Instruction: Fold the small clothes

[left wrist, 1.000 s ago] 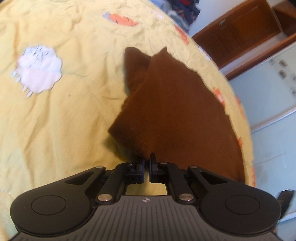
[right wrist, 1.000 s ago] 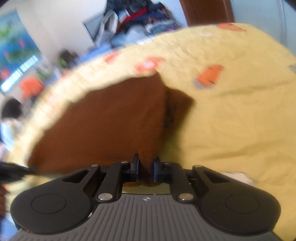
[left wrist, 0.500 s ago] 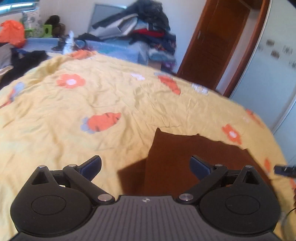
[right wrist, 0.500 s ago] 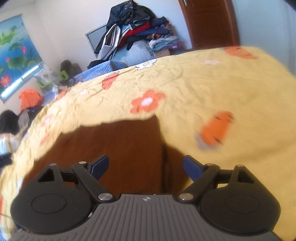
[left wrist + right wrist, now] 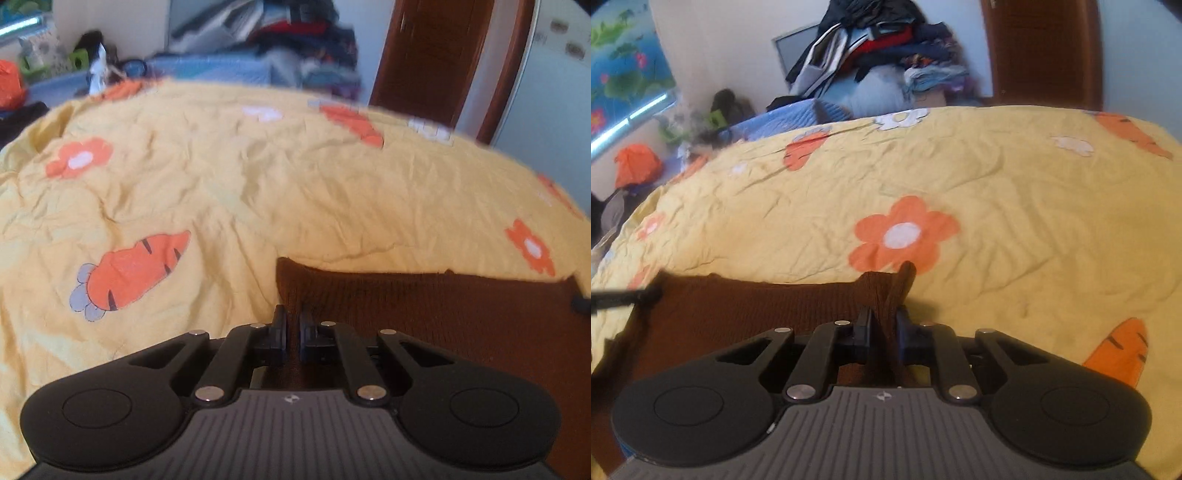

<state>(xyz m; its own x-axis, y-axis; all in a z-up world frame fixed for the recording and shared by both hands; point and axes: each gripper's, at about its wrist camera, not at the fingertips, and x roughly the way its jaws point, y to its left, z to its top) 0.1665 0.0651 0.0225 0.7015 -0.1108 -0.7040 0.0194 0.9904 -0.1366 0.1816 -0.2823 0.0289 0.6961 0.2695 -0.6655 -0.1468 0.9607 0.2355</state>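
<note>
Two handheld grippers, both at the near edge of a brown knitted garment [image 5: 424,314] spread flat on a yellow bedsheet [image 5: 258,192]. Left gripper [image 5: 291,325] closed on the garment's left corner, fingers nearly together with a thin fold of brown knit pinched between them. Right gripper [image 5: 882,325] clamped on the garment's right corner, with a bunched tuft of brown fabric standing up past the fingertips. Between the two corners, the brown garment [image 5: 738,310] lying as a wide, low band across the sheet, its far edge fairly straight. Beyond the garment's left corner, an orange carrot print [image 5: 133,269]; beyond its right corner, an orange flower print [image 5: 903,236] with a white centre, almost touching the raised tuft. Wrinkled bedsheet [image 5: 1015,206] scattered with more orange and white prints farther from the garment. Far behind the garment, past the bed's edge, a heap of mixed clothes [image 5: 871,40] against a pale wall, and to the right of that a dark wooden door [image 5: 1038,48]. To the far left of the garment, a blue picture of lotus flowers [image 5: 620,62] on the wall.
</note>
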